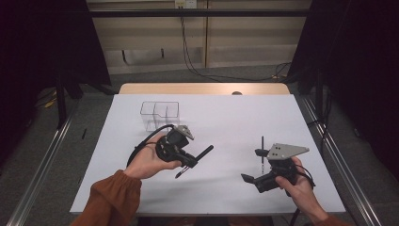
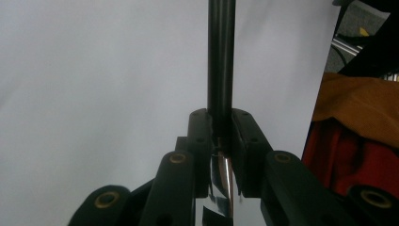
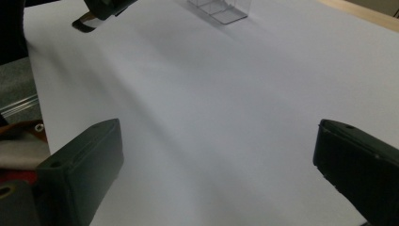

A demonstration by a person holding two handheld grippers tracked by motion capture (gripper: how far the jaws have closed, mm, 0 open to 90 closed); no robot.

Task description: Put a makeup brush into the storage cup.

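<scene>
Left gripper [image 1: 190, 162]: jaws pinched on a black pen [image 2: 221, 61], lifted clear of the white table sheet [image 1: 226, 117] and angled toward the middle.
Clear organizer [image 1: 160, 115]: upright, divided, empty by the look of it, just behind the left hand [image 1: 148, 162].
Right gripper [image 1: 254, 172]: jaws spread wide, nothing between them, low over the sheet at the right.
Step in hand: pen gripped and carried, I judge.
Next move: tip the pen upright over one compartment, lower it, then release.

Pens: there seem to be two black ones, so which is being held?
The pen in the left gripper, clamped between its jaws; the other pen lies loose on the table.
</scene>
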